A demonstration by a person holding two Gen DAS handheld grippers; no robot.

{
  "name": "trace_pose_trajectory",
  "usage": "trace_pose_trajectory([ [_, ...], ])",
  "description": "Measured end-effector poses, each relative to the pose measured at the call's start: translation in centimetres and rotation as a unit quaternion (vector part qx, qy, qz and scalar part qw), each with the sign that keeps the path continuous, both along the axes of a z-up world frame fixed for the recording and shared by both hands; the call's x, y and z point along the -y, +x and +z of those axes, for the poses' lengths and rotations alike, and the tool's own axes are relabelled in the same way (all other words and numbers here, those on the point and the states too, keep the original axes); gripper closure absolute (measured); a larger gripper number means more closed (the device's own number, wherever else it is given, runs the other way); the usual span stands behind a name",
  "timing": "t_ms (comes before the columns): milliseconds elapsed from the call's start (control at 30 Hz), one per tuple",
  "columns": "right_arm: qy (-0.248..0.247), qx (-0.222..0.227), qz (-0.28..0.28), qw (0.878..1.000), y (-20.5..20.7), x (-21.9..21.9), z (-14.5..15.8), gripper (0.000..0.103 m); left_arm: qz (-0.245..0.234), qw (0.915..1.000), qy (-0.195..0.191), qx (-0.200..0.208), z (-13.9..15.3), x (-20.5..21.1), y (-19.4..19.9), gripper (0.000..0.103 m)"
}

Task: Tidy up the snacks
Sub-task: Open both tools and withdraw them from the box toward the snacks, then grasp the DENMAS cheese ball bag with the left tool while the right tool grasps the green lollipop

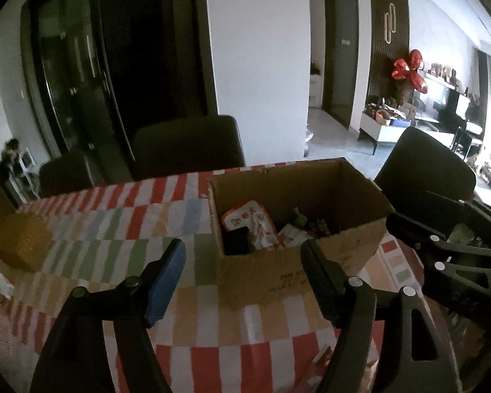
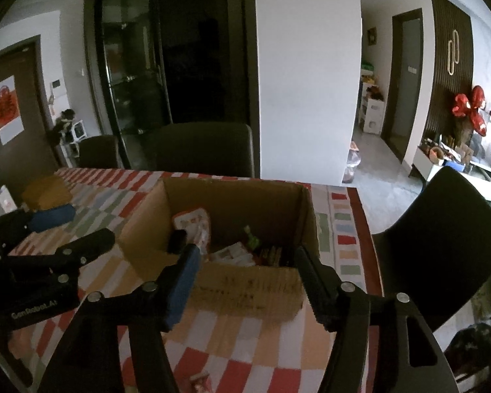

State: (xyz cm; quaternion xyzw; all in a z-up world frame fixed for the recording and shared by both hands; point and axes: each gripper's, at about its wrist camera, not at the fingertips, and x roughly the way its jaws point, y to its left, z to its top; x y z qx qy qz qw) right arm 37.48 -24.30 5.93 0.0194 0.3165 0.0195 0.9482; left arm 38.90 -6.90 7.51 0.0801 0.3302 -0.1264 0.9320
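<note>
Left wrist view: the left gripper [image 1: 245,271] hangs over the striped tablecloth [image 1: 114,229] with its jaws standing apart and nothing between them, one finger faced with a blue pad [image 1: 167,281]. Just ahead of its tips stands an open cardboard box [image 1: 311,196], whose near wall sits between the two fingers as the camera sees it. Inside the box, toward the left finger's side, leans a white-and-orange snack packet [image 1: 252,222] with a dark item [image 1: 237,239] in front of it; a small green thing [image 1: 299,217] and more packets lie further toward the right finger's side. The right gripper [image 1: 442,245] shows off beyond the right finger, beside the box's near corner. Far out past the left finger, a yellow block [image 1: 21,242] rests at the table edge.

From the right wrist view, the right gripper [image 2: 245,278] is likewise spread wide and empty, its tips just short of the same box [image 2: 239,196]. The snack packet [image 2: 194,226] is ahead of its left finger, within the box. The left gripper [image 2: 65,232] lies off to that side over the cloth [image 2: 245,344], jaws parted. Dark chairs [image 2: 203,147] stand beyond the table.
</note>
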Motion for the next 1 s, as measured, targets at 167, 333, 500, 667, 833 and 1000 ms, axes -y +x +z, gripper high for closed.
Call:
trace_pose_trajectory([
  [167,0.003,0.010,0.014,1.000,-3.3,-0.6,0.5,0.038,-0.006,0.9997,0.012,0.021,0.8,-0.2,-3.6,0.026],
  [333,-0.005,0.015,0.023,1.000,-6.2,-1.1,0.7,0.038,-0.015,0.9992,0.022,0.031,0.6,-0.6,-6.9,0.023],
  [500,-0.013,0.017,0.028,0.999,-8.1,-1.6,0.8,0.038,-0.013,0.9997,0.016,0.014,-0.2,-1.2,-9.2,0.023],
  [667,-0.010,0.013,0.033,0.999,-10.0,-1.8,0.4,0.038,-0.009,0.9999,-0.003,-0.008,-0.9,-1.9,-11.3,0.023],
  [833,-0.013,0.000,0.040,0.999,-12.0,-2.2,-0.7,0.038,-0.010,0.9997,-0.001,-0.020,-2.2,-2.2,-13.3,0.022],
  [1000,-0.018,-0.019,0.047,0.999,-13.5,-2.5,-2.2,0.038,-0.012,0.9992,0.005,-0.038,-3.7,-2.2,-14.7,0.022],
])
